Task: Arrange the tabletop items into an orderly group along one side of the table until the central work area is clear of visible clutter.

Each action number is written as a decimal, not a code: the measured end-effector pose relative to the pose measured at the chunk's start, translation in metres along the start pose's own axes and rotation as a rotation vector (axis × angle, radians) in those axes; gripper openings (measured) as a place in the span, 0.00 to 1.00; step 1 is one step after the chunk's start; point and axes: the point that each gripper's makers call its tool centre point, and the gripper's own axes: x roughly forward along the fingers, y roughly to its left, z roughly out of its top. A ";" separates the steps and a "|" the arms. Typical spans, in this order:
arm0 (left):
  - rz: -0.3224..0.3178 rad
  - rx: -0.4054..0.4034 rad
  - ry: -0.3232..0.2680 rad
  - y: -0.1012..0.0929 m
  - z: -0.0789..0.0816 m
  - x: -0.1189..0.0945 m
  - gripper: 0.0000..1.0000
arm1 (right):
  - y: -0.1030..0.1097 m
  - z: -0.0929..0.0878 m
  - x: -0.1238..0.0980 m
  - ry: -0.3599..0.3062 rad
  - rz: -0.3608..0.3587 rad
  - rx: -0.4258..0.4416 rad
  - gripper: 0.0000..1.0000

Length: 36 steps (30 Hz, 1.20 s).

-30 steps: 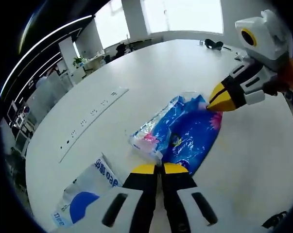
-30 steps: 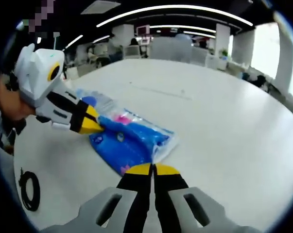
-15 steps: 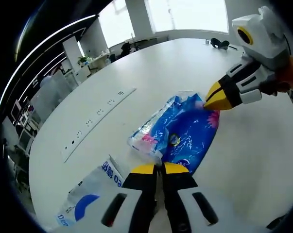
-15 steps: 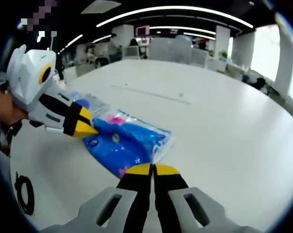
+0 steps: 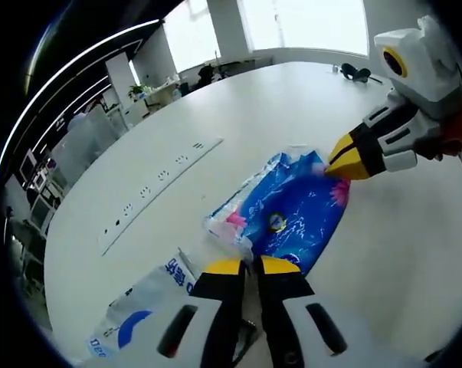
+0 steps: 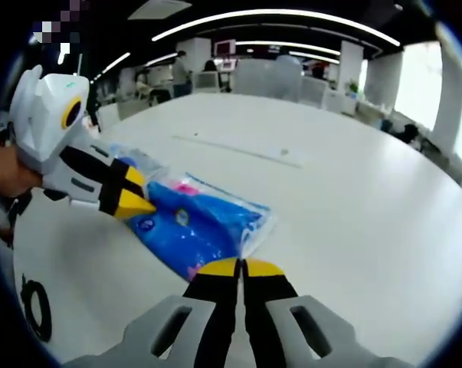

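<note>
A crinkly blue plastic packet [image 5: 292, 218] lies flat mid-worktop [image 5: 238, 115], glossy, its clear edge wrinkled. The left claw [image 5: 246, 267] pinches one end closed; the right claw [image 6: 240, 267] nips the opposite end. A white-and-blue pouch [image 5: 142, 307] lies beside.
</note>
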 end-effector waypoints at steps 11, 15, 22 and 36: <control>0.005 0.029 -0.021 -0.005 0.008 -0.003 0.25 | -0.003 0.007 -0.008 -0.034 -0.016 -0.015 0.09; 0.015 0.025 -0.030 -0.005 0.013 -0.007 0.27 | -0.002 0.009 -0.009 -0.038 -0.012 -0.004 0.15; 0.025 0.039 -0.038 -0.002 0.017 -0.015 0.28 | -0.005 0.016 -0.016 -0.048 -0.035 -0.021 0.19; 0.058 0.072 -0.061 0.007 0.029 -0.039 0.37 | 0.001 0.035 -0.031 -0.080 -0.029 -0.021 0.35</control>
